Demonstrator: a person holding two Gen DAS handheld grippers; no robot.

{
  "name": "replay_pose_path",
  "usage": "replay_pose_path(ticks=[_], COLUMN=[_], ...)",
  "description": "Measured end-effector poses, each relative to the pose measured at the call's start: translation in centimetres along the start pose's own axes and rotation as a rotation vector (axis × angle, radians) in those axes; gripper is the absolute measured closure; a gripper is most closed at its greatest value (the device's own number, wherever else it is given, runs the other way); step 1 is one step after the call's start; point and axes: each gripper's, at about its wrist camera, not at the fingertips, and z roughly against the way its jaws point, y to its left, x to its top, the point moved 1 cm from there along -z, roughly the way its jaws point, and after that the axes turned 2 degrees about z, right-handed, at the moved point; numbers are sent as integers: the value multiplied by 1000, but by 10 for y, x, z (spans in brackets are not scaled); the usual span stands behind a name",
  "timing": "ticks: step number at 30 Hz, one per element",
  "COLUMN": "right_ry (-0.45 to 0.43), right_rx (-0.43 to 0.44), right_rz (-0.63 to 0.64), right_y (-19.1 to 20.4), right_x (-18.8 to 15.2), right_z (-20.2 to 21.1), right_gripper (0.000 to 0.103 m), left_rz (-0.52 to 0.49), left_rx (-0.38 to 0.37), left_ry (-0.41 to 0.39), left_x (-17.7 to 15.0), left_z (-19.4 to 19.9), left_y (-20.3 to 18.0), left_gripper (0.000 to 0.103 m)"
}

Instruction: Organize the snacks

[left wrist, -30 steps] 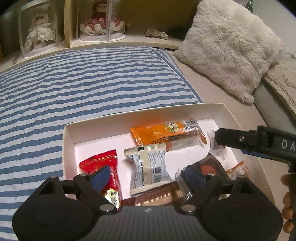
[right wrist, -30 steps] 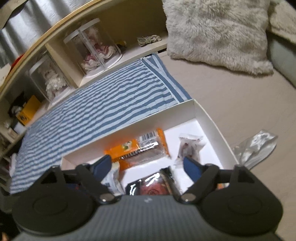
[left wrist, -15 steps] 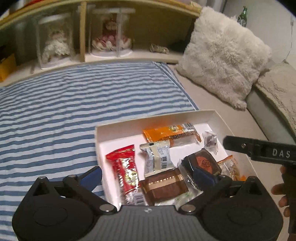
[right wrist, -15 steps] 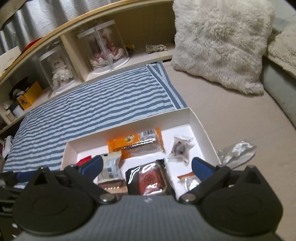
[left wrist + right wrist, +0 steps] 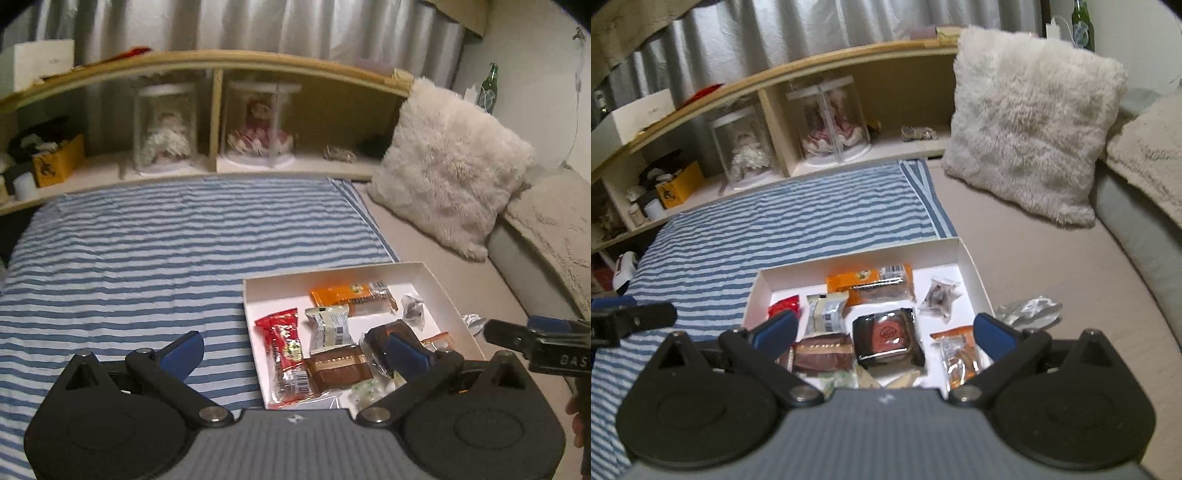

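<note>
Both my left hand-held gripper (image 5: 293, 349) and right hand-held gripper (image 5: 882, 332) hang spread and empty above the white box (image 5: 971, 264), which sits on the bed at the striped blanket's (image 5: 147, 251) right edge. Inside lie the snacks; a silver wrapper (image 5: 1028, 312) lies outside, just beside its right wall. I judge that crinkly foil may slip from the pads, or my reach could nudge the light box.
</note>
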Motion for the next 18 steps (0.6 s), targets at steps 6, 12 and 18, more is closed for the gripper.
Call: replay_pose_path(ticks=[6, 12, 18], right_ry=[-44, -81, -99], right_rx=[1, -1, -17], right_rz=[30, 31, 75], right_y=[-3, -6, 0], right_x=[-13, -30, -51], right_z=[42, 78, 104], right_gripper=[1, 1, 1], left_rz=[-15, -47, -78], left_rx=[21, 34, 53], left_ry=[-65, -106, -154], left_x=[-10, -30, -57], left_z=[39, 68, 86], left_y=[-4, -6, -7], left_gripper=[0, 0, 0])
